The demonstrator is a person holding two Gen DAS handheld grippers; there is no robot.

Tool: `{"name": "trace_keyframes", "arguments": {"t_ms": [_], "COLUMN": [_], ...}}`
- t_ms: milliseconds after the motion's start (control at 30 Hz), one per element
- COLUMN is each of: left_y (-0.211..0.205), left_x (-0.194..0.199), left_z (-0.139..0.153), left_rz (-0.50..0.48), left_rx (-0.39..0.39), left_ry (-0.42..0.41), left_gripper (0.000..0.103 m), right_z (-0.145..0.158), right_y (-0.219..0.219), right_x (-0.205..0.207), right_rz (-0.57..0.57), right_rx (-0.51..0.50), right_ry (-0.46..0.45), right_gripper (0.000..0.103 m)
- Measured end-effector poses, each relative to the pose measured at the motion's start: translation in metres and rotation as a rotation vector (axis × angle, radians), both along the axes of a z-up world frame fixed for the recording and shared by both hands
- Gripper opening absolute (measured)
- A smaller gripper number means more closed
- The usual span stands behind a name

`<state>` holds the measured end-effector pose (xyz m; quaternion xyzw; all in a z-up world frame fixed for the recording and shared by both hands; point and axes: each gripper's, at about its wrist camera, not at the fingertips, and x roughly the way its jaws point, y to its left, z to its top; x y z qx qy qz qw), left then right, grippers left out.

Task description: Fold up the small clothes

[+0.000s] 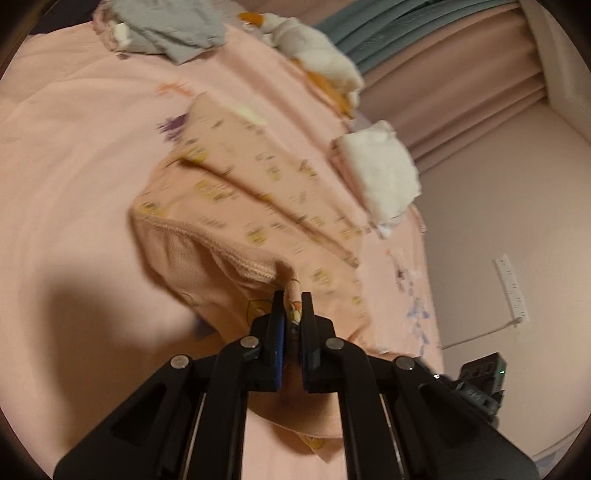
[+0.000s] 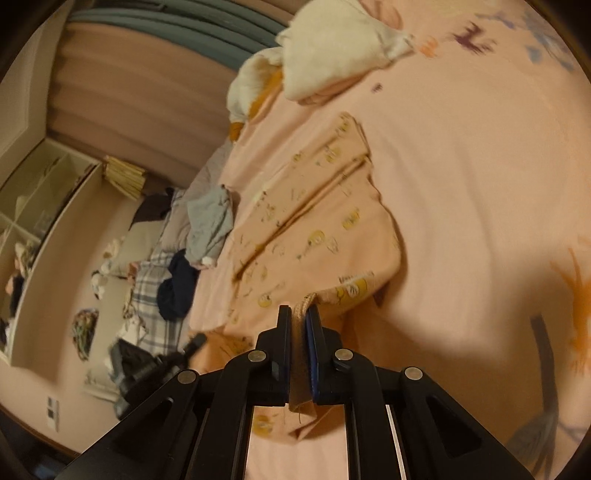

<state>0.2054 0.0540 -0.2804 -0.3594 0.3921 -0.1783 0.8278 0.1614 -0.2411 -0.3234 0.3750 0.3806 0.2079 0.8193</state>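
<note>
A small peach garment with yellow cartoon prints point(image 1: 258, 199) lies on the pink bedsheet point(image 1: 74, 166), its ribbed waistband lifted toward me. My left gripper point(image 1: 293, 299) is shut on the garment's near edge, cloth pinched between its jaws. In the right wrist view the same garment point(image 2: 325, 221) stretches away over the sheet point(image 2: 480, 166), creased lengthwise. My right gripper point(image 2: 299, 312) is shut on its ribbed waistband edge, which runs down between the jaws.
A folded white cloth point(image 1: 380, 173) lies just beyond the garment, more white and orange clothes point(image 1: 321, 59) and a grey garment point(image 1: 170, 29) farther back. The bed edge drops to the floor on the right. Grey and dark clothes point(image 2: 210, 221) hang off the bed's left side near shelves point(image 2: 40, 206).
</note>
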Motion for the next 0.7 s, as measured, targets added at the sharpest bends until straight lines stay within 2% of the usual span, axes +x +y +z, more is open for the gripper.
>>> {"name": "trace_keyframes", "arguments": {"t_ms": [100, 133, 200, 267, 367, 433, 467, 500, 533, 567, 633, 700], "left_y": [0.014, 0.019, 0.027, 0.034, 0.043, 0.038, 0.035, 0.032, 0.030, 0.028, 0.030, 0.035], "left_x": [0.005, 0.005, 0.003, 0.000, 0.003, 0.009, 0.008, 0.006, 0.004, 0.003, -0.001, -0.007], "left_z": [-0.007, -0.011, -0.023, -0.036, -0.049, -0.052, -0.051, -0.048, -0.046, -0.043, -0.044, -0.044], "left_rz": [0.050, 0.077, 0.114, 0.094, 0.151, 0.119, 0.117, 0.120, 0.115, 0.097, 0.086, 0.102], "left_rx": [-0.065, -0.074, -0.093, -0.115, -0.183, -0.170, -0.148, -0.119, -0.100, -0.092, -0.093, -0.053], "left_ry": [-0.025, -0.040, -0.054, -0.049, -0.027, 0.005, 0.008, -0.001, -0.010, -0.016, 0.001, 0.060], "left_gripper": [0.005, 0.005, 0.005, 0.005, 0.004, 0.004, 0.004, 0.004, 0.004, 0.004, 0.004, 0.004], "right_z": [0.000, -0.003, -0.012, -0.026, -0.048, -0.052, -0.050, -0.050, -0.049, -0.047, -0.038, -0.031], "right_y": [0.002, 0.004, 0.004, 0.002, 0.005, 0.002, 0.002, 0.002, 0.003, 0.004, 0.007, 0.010], "right_x": [0.006, 0.007, 0.004, -0.005, -0.014, -0.022, -0.023, -0.023, -0.022, -0.022, -0.023, -0.025], "right_rz": [-0.004, -0.016, 0.009, 0.072, 0.130, 0.084, 0.081, 0.091, 0.106, 0.103, 0.082, 0.088], "right_rx": [-0.155, -0.253, -0.327, -0.283, -0.206, -0.160, -0.147, -0.132, -0.111, -0.108, -0.131, -0.131], "right_ry": [0.026, 0.061, 0.113, 0.143, 0.196, 0.151, 0.142, 0.133, 0.125, 0.119, 0.093, 0.067], "right_gripper": [0.011, 0.011, 0.032, 0.041, 0.052, 0.052, 0.046, 0.025, 0.015, 0.011, 0.011, 0.011]}}
